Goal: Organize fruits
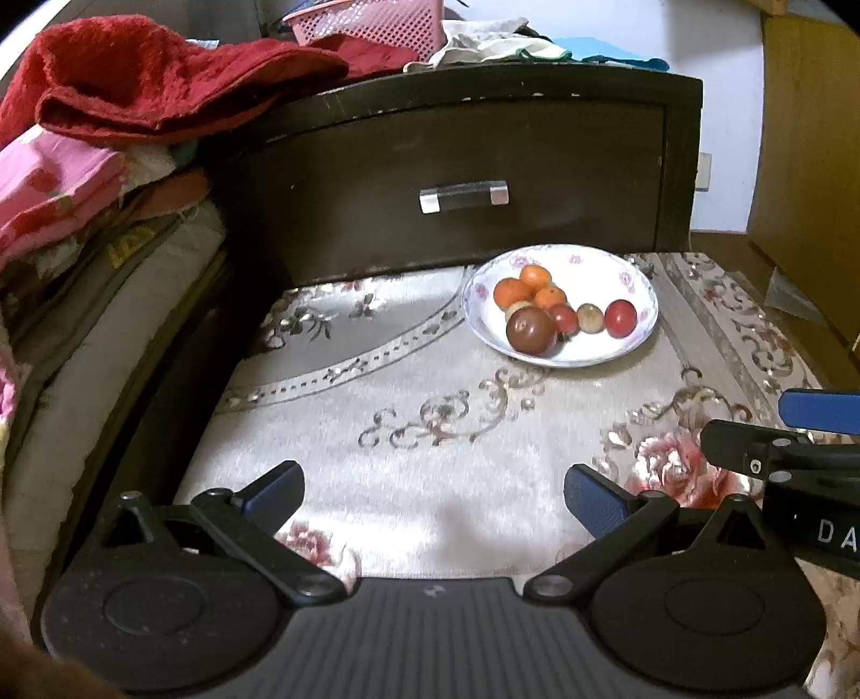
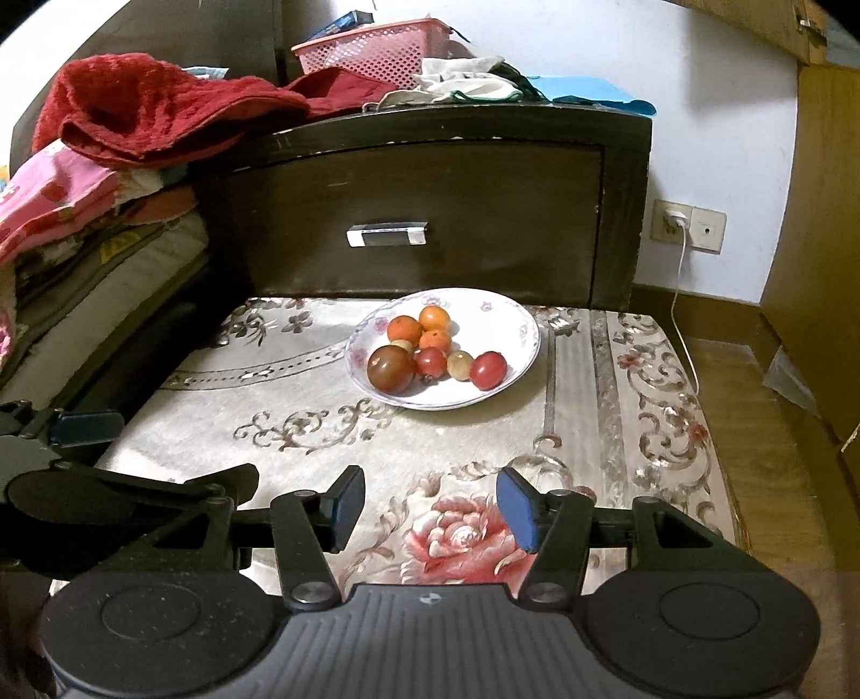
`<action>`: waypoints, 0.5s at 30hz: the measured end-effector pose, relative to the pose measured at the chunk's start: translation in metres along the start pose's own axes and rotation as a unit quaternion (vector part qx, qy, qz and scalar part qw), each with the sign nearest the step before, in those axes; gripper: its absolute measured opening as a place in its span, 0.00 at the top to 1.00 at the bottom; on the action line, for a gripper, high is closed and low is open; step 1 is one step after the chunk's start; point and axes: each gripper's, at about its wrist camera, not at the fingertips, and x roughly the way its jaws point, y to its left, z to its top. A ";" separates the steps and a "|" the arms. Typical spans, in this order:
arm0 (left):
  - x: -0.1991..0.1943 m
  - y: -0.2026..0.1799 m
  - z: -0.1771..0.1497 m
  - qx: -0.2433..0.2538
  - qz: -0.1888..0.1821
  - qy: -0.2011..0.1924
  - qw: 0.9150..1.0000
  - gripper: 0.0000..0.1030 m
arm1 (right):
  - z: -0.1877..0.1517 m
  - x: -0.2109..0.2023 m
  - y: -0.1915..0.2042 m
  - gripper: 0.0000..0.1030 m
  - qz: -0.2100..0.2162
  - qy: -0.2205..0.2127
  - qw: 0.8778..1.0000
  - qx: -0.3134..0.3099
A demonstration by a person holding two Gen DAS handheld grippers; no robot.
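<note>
A dark wooden nightstand with a pink basket on top, red towel draped at its left, wall socket to its right.

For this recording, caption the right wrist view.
Open right gripper faces white floral plate of small fruits on patterned cloth.

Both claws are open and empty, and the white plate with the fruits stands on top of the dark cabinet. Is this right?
Not quite. The white plate with the fruits stands on the floral cloth before the dark cabinet, not on top, as the right wrist view shows. The left claw and right claw are open and empty.
</note>
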 end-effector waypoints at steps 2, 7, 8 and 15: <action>-0.002 0.001 -0.005 0.000 0.000 0.000 1.000 0.00 | -0.003 -0.002 0.002 0.50 0.001 0.003 1.000 -0.001; -0.008 0.006 -0.012 -0.005 0.003 -0.002 1.000 0.00 | -0.011 -0.006 0.008 0.50 0.003 0.010 1.000 -0.008; -0.009 0.006 -0.013 -0.006 0.003 -0.003 1.000 0.00 | -0.012 -0.006 0.010 0.50 0.003 0.011 1.000 -0.009; -0.011 0.008 -0.016 -0.004 0.004 -0.002 1.000 0.00 | -0.015 -0.009 0.014 0.50 0.005 0.014 1.000 -0.013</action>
